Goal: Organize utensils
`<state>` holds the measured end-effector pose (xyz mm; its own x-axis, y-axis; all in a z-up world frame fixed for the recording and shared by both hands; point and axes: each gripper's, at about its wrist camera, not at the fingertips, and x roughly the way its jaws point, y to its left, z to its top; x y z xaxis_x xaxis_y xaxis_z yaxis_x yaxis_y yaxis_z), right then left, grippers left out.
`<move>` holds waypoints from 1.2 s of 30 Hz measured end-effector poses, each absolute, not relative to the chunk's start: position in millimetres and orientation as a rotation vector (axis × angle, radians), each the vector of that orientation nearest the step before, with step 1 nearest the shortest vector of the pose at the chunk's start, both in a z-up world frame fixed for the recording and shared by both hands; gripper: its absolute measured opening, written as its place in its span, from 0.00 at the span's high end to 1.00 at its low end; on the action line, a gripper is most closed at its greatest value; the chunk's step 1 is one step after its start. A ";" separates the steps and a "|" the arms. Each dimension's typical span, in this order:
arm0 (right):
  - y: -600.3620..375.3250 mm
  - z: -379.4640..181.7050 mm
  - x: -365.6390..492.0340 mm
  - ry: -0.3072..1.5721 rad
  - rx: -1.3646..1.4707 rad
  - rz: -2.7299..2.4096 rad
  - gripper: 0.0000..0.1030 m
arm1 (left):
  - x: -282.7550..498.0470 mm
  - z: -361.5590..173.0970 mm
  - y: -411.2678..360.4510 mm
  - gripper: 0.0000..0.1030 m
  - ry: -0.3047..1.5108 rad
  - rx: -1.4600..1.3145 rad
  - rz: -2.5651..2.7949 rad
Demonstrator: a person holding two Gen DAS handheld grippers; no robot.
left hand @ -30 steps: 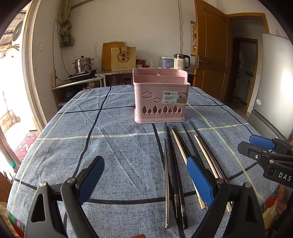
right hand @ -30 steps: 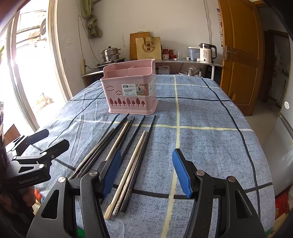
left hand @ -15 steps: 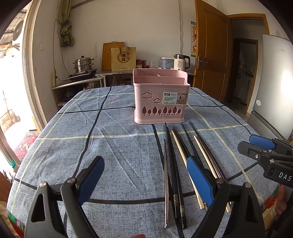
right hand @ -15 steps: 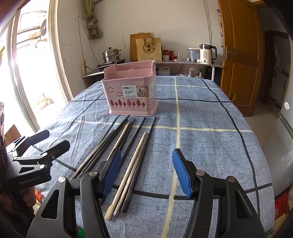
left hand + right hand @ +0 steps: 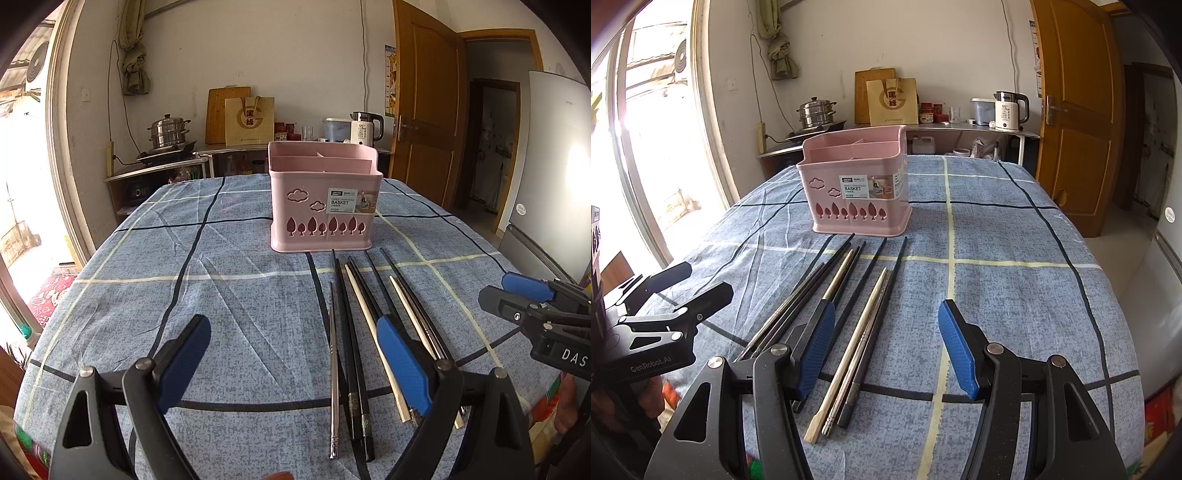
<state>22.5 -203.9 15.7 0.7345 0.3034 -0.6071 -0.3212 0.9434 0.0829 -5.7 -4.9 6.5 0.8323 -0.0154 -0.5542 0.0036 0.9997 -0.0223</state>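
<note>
A pink divided basket (image 5: 321,206) stands upright on the blue checked tablecloth, also in the right wrist view (image 5: 855,192). Several chopsticks, black, steel and pale wood, lie in a row in front of it (image 5: 354,332) (image 5: 864,321). My left gripper (image 5: 295,350) is open and empty, hovering near the front edge, its right finger over the chopsticks' near ends. My right gripper (image 5: 886,343) is open and empty, just right of the chopsticks, its left finger above them. Each gripper shows at the edge of the other's view (image 5: 532,306) (image 5: 676,295).
The tablecloth (image 5: 221,295) (image 5: 1015,258) covers a rounded table. Behind it a counter holds a steel steamer pot (image 5: 170,133), a paper bag and an electric kettle (image 5: 1010,110). A wooden door (image 5: 1075,110) and a fridge (image 5: 554,177) stand on the right.
</note>
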 end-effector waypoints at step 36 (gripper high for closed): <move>-200.7 15.5 22.6 0.669 -0.027 0.346 0.43 | 0.0 1.6 -0.3 0.10 0.602 -0.027 -0.009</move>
<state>22.6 -200.7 15.5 0.7296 0.3053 -0.6120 -0.3227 0.9426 0.0856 0.0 -0.3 1.6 0.8243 -0.0162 -0.5659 0.0002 0.9996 -0.0284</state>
